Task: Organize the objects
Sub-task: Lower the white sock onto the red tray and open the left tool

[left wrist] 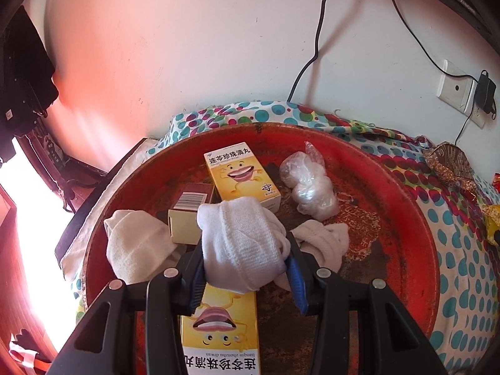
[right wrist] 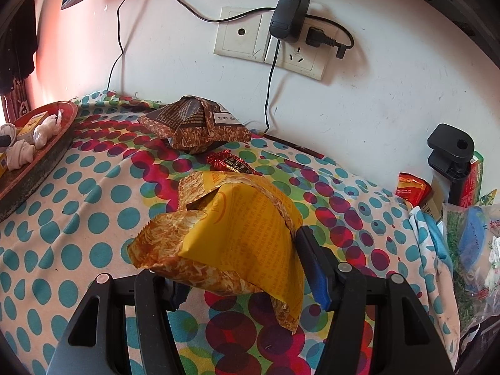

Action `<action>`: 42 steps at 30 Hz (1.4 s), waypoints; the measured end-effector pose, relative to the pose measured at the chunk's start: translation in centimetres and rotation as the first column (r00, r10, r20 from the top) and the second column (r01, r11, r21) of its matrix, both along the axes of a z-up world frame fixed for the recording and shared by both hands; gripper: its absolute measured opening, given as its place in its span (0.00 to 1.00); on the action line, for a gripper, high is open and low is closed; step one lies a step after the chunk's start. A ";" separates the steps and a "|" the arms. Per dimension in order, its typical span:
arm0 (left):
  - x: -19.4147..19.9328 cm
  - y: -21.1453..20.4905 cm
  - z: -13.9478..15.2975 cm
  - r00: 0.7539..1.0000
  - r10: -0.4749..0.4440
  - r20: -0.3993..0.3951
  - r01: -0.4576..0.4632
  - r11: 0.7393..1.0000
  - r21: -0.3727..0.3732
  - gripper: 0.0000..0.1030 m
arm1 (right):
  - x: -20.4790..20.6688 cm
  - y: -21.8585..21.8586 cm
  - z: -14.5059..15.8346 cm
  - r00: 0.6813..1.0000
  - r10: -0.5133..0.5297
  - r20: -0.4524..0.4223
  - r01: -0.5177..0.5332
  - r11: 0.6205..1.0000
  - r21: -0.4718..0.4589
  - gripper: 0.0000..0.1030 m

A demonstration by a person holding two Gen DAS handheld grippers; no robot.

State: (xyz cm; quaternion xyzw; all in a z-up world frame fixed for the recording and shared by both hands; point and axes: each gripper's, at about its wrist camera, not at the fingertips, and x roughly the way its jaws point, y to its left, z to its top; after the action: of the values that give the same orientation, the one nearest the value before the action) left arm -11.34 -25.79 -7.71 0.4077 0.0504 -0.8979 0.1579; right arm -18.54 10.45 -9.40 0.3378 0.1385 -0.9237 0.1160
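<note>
Sock: white sock (left wrist: 243,243), rolled; soft, light, squashes under pressure, unlikely to slip on the ribbed knit.
Hold point: across the thick middle of the roll (where it is taken now).
Left gripper (left wrist: 245,268): jaws clamped on the sock, blue pads pressing either side.
Sock position: between the jaws, above the red tray (left wrist: 406,218), over a yellow box (left wrist: 222,337).
Right gripper (right wrist: 240,268): jaws closed on a yellow snack packet (right wrist: 237,237); crinkly, light, contents probably brittle.
Packet position: above the spotted cloth (right wrist: 78,218), well apart from the tray.
</note>
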 end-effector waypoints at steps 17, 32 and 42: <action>0.9 0.2 0.6 1.000 0.023 0.006 -0.022 0.995 -0.095 0.57 | -0.1 0.8 -0.1 1.000 -0.007 0.001 0.007 1.000 0.026 0.59; 5.6 4.3 2.5 0.996 -0.042 -0.074 0.039 0.999 -0.036 0.65 | 0.1 0.2 0.1 1.000 -0.016 -0.006 0.016 1.000 0.017 0.58; 9.8 7.3 1.0 0.992 -0.025 -0.120 0.021 0.999 -0.030 0.66 | 0.5 1.8 0.8 0.997 -0.043 -0.056 0.043 0.999 -0.009 0.57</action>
State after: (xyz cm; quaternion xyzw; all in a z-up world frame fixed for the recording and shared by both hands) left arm -1.57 -18.47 -6.74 0.3509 0.0422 -0.9233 0.1500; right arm -17.99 12.22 -8.60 0.3140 0.1306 -0.9357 0.0936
